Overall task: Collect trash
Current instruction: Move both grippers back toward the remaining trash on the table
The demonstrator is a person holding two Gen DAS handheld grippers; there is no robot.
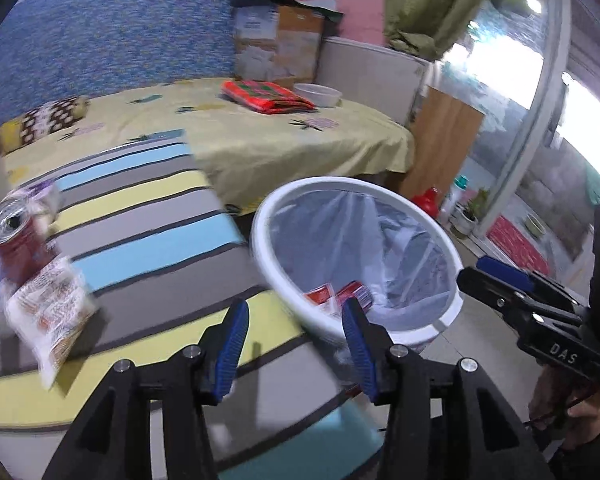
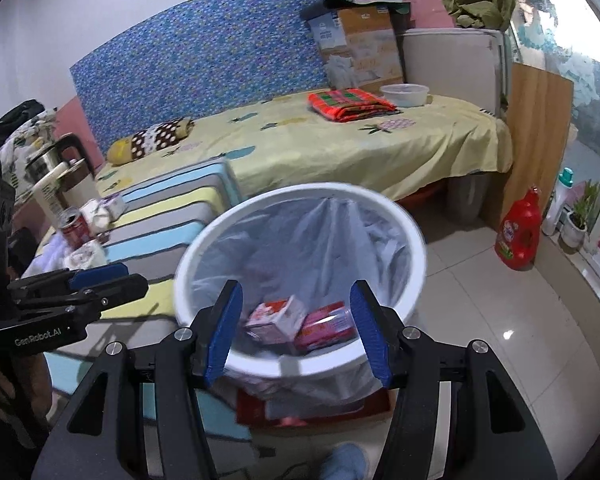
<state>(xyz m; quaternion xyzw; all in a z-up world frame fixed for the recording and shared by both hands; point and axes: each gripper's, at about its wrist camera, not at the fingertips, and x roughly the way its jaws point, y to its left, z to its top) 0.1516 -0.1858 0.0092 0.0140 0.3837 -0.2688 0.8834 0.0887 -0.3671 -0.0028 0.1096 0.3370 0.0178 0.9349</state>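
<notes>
White round plastic bin [image 2: 412,248], clear liner: pink carton [image 2: 278,316], red can [image 2: 328,324] inside, print unreadable. Left gripper [image 1: 296,340] "GenRobot.AI", right gripper [image 2: 296,328] "DAS": jaws apart, empty. Left of bin: red can [image 2: 74,226], blurred wrapper [image 1: 50,312].

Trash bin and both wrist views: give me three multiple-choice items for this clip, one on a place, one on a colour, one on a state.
1. Where does the red can that is outside the bin stand?
A. on the striped mat
B. on the bed
C. on the tiled floor

2. What colour is the trash bin?
A. green
B. white
C. black

3. What is the right tool holding?
A. a can
B. a carton
C. nothing

Answers: 1 A, it stands among wrappers on the striped mat. 2 B, its rim is white around a clear liner. 3 C, its fingers stand apart with only the bin behind them.
</notes>
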